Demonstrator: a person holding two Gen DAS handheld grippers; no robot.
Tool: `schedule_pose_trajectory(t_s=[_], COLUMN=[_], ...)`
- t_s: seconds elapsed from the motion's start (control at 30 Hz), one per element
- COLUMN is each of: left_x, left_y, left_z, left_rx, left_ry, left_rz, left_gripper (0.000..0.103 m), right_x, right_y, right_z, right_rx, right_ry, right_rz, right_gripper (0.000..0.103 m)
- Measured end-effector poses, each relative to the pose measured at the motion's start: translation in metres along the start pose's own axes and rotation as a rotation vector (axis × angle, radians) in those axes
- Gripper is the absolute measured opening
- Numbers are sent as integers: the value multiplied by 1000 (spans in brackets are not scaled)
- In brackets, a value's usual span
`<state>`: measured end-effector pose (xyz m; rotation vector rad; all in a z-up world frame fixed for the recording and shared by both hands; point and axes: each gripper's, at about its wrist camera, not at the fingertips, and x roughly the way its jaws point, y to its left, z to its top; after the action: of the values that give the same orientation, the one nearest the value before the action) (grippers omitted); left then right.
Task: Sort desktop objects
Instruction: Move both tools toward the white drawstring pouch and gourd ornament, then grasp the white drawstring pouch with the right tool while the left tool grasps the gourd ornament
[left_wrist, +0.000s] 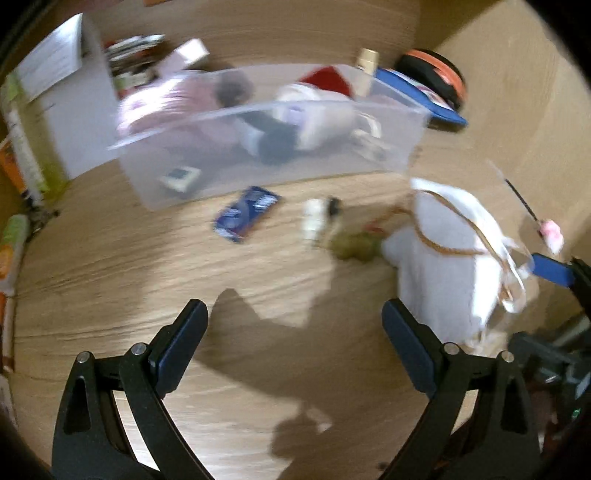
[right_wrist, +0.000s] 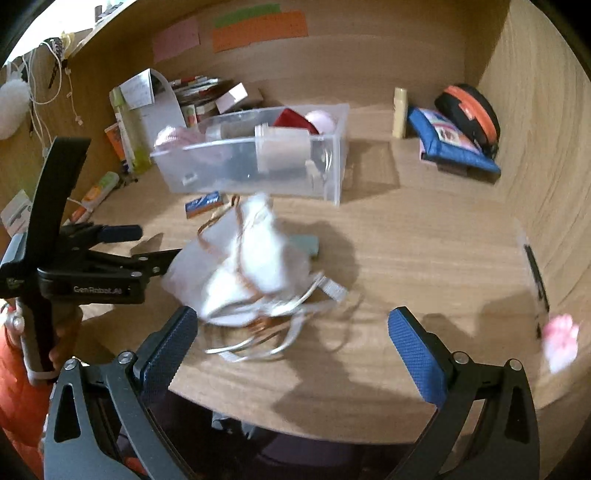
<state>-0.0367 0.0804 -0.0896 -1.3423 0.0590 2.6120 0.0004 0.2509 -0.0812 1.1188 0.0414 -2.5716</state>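
A white drawstring pouch (right_wrist: 255, 258) with copper cord and white straps lies on the wooden desk; it also shows in the left wrist view (left_wrist: 447, 258). A clear plastic bin (right_wrist: 258, 158) holding a cup, a red item and pink items stands behind it, also in the left wrist view (left_wrist: 258, 133). My left gripper (left_wrist: 295, 339) is open and empty, left of the pouch; it shows in the right wrist view (right_wrist: 147, 243). My right gripper (right_wrist: 291, 343) is open and empty, just in front of the pouch's straps.
A blue packet (left_wrist: 245, 214) and a small white bottle (left_wrist: 314, 218) lie before the bin. A pen with a pink topper (right_wrist: 559, 343) lies at the right. A blue pouch (right_wrist: 450, 144), an orange-black case (right_wrist: 469, 114), books and wooden walls stand behind.
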Motion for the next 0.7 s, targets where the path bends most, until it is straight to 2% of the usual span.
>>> schedule_pose_trajectory(t_s=[0.17, 0.3, 0.4, 0.47, 0.57, 0.7], left_x=[0, -8, -6, -2, -2, -2], left_y=[-29, -24, -1, 20, 36, 33], left_z=[-2, -1, 2, 4, 4, 7], left_rx=[80, 99, 34, -46, -103, -95], left_ry=[10, -9, 4, 28, 28, 16], left_rz=[-79, -117, -107, -126, -120, -104], left_gripper=[96, 96, 96, 96, 96, 96], right_x=[2, 3, 11, 18, 35, 46], right_y=[-6, -11, -9, -5, -1, 3], right_z=[-9, -6, 0, 5, 14, 23], right_rx=[30, 74, 123, 134, 141, 124], right_ry=[14, 14, 28, 32, 53, 55], right_rz=[-4, 27, 96, 106, 72, 28], right_gripper=[103, 103, 103, 103, 103, 101])
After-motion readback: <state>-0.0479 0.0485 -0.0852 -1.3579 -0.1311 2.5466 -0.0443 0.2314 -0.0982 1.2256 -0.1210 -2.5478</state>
